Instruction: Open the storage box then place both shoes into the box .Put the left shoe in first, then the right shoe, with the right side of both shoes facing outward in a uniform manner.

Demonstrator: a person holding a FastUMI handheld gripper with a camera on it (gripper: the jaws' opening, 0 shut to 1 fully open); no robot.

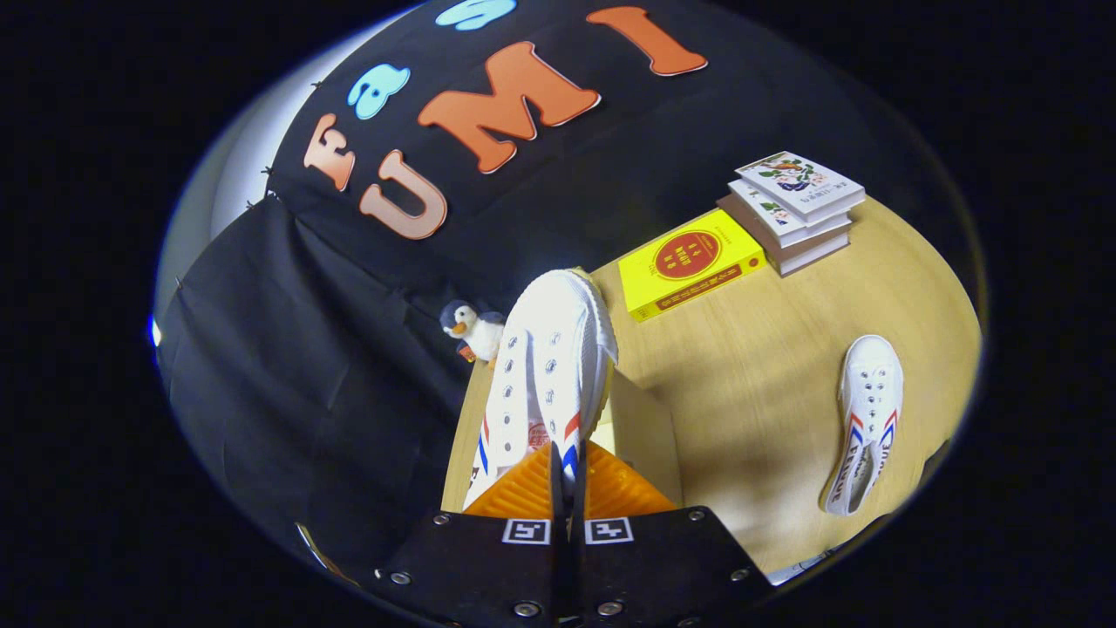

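Observation:
My gripper (565, 471) is shut on the collar edge of a white canvas shoe (549, 366) with red and blue side stripes. The shoe hangs in the air, toe pointing away from the fingers, above the wooden table (741, 392). A second matching white shoe (865, 419) lies flat on the table to the right of the fingers, its toe pointing away. A pale flat panel (641, 427), perhaps part of the storage box, shows just right of the held shoe; I cannot tell what it is.
A yellow book (689, 262) lies flat on the table beyond the held shoe. A stack of books (793, 209) sits to its right. A small penguin plush (471, 330) stands at the table's far edge by the black cloth wall.

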